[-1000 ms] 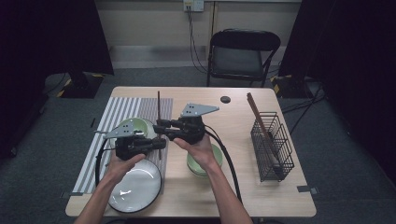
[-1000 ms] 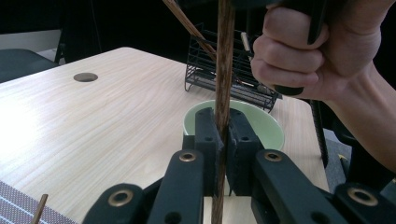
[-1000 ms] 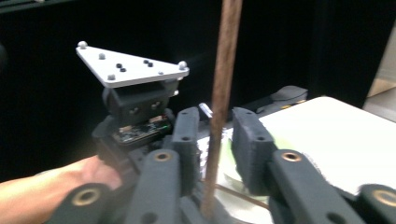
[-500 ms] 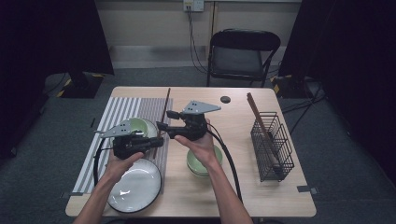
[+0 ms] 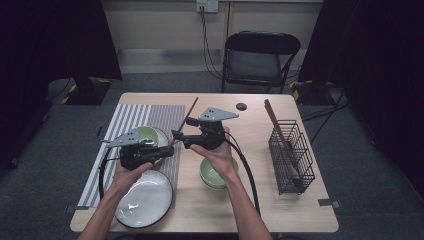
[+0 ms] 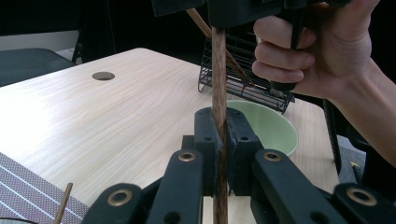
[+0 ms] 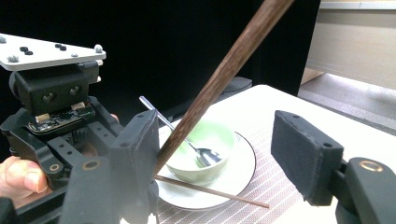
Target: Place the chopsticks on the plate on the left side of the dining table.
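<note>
Above the middle of the table (image 5: 260, 200), the brown chopstick (image 6: 218, 93) is sticking up from the left gripper (image 6: 218, 149), and its jaws are squeezing tight on it. The right gripper (image 7: 219, 154) is just beside it; its jaws have just been opening and are standing wide now. The stick is between them, leaning on one pad, and the other pad is well apart from it.

The left gripper is holding the stick alone, near its low end, so the long top could tip or slip. If it falls, it could be landing in the green bowl (image 7: 201, 149) with the spoon (image 7: 205, 156) on the white plate (image 7: 243, 172), beside the thin stick (image 7: 210, 190) lying there. The right gripper could also be bumping it while pulling away.

No words or labels can be read anywhere.
</note>
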`<state>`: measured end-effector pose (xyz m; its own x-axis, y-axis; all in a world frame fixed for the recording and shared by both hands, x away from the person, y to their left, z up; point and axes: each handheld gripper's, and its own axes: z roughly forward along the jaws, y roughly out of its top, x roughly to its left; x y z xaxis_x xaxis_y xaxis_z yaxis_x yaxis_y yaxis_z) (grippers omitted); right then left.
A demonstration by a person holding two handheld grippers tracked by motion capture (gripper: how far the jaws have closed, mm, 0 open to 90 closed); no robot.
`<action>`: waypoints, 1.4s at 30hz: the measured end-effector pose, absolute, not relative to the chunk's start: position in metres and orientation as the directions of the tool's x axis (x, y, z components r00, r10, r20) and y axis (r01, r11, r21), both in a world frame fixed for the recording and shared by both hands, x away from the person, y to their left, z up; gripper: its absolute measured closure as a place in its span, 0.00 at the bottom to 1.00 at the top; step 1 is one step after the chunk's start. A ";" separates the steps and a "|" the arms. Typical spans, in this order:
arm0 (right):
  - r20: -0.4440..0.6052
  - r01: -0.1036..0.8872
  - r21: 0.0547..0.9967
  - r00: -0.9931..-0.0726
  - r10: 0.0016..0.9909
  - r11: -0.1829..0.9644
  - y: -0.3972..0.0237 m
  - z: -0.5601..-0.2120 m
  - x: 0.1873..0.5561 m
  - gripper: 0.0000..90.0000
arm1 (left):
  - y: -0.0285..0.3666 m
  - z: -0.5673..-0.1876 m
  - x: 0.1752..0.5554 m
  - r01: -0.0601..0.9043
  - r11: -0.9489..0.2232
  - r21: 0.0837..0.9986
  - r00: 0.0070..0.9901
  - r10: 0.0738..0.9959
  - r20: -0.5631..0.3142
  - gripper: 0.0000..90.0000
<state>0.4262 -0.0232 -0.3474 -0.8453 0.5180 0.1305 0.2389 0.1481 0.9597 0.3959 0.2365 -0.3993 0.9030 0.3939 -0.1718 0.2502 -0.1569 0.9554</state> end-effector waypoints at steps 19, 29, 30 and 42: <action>0.124 0.246 0.957 -0.828 0.548 0.156 -0.030 -0.351 0.429 0.30 | 0.237 -0.399 0.395 0.253 -0.155 0.955 0.899 0.404 -0.172 0.94; 0.132 0.222 0.971 -0.800 0.585 0.084 -0.046 -0.341 0.432 0.24 | 0.233 -0.400 0.394 0.254 -0.169 0.952 0.903 0.394 -0.171 0.94; 0.134 0.225 0.971 -0.793 0.595 0.081 -0.047 -0.340 0.432 0.23 | 0.233 -0.400 0.394 0.254 -0.177 0.951 0.904 0.393 -0.169 0.94; 0.102 0.236 0.965 -0.738 0.667 0.113 -0.058 -0.346 0.436 0.24 | 0.238 -0.398 0.395 0.253 -0.154 0.955 0.904 0.389 -0.177 0.95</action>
